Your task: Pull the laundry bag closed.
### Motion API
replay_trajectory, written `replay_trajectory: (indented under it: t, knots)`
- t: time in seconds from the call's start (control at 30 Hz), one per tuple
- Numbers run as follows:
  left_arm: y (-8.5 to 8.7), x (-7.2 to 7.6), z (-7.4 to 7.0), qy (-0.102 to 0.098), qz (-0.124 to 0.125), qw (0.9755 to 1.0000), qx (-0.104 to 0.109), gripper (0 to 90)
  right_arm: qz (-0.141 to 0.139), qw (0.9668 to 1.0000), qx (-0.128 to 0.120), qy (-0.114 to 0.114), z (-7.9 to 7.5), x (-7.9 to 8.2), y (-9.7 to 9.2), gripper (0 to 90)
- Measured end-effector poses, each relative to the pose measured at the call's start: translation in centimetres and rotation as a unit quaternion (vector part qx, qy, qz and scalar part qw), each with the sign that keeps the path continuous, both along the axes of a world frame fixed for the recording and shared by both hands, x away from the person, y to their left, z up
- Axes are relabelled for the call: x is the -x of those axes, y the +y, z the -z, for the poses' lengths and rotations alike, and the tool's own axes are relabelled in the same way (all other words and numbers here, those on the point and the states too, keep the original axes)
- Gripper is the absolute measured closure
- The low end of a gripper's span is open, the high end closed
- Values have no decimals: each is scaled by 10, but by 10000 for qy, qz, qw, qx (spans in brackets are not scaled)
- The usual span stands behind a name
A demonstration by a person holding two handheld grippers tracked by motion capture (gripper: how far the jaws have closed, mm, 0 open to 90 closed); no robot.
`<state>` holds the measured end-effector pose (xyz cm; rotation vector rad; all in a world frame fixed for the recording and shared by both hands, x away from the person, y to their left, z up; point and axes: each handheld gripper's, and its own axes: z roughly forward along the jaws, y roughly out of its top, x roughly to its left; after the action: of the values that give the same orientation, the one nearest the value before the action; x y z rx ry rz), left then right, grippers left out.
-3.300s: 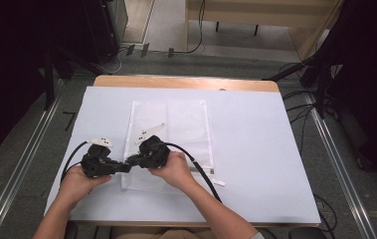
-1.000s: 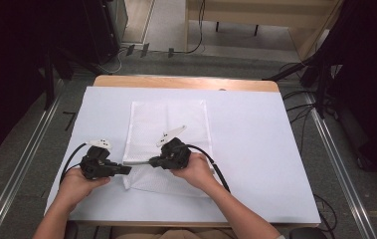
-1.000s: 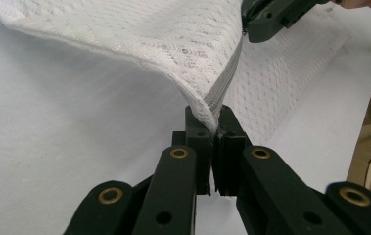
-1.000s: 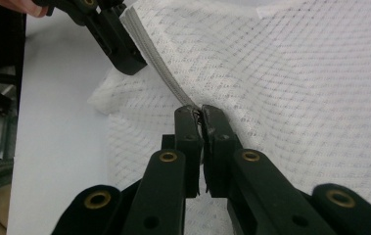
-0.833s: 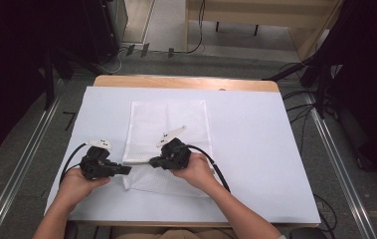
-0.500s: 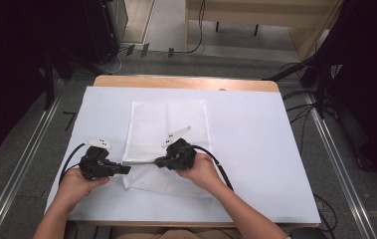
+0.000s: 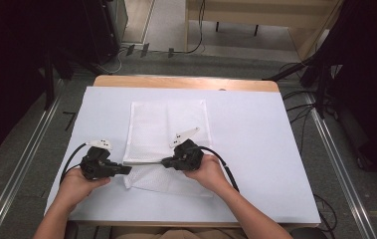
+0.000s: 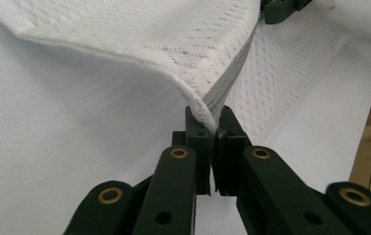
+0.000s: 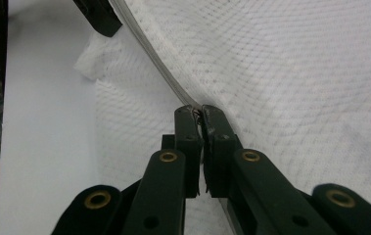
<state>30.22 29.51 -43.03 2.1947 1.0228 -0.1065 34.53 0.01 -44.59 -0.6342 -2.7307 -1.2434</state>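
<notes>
A white mesh bag [image 7: 168, 127] lies flat on the white table [image 7: 275, 149], its near part lifted and folded. A grey zipper [image 7: 146, 162] runs along the lifted edge between the two grippers. My left gripper [image 7: 128, 170] is shut on the bag's corner at the zipper's end [image 8: 211, 120], where mesh [image 8: 173, 44] and zipper tape [image 8: 229, 81] rise out of the jaws. My right gripper [image 7: 164, 162] is shut on the zipper farther right [image 9: 200, 111], seemingly on the slider. The zipper [image 9: 149, 54] runs from it to the left gripper's jaw tip [image 9: 97, 17].
Black cables trail from both grippers toward the table's front. The table's wooden far edge [image 7: 186, 82] shows beyond the white cover. Metal rails [image 7: 22, 164] run along the floor on both sides, and more cables lie on the floor at the right.
My right gripper has slid to the right along the zipper, away from the left gripper, which stayed in place. The stretch of zipper between them has grown longer.
</notes>
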Motion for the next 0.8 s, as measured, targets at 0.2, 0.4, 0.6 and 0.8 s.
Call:
replay_trajectory:
  t: [0.2,0.4,0.6,0.8]
  knots:
    - [2,0,-1,2,-58,10000,-9,879,110,9999,-17,43,1,-2,-12,884]
    - [3,0,0,8,-90,10000,-16,878,210,9997,54,75,4,-4,-23,885]
    - [2,0,0,18,-56,10000,-46,878,253,9996,40,119,5,-5,-30,884]
    - [3,1,0,22,-52,10000,-35,877,305,9994,66,142,6,-3,-34,884]
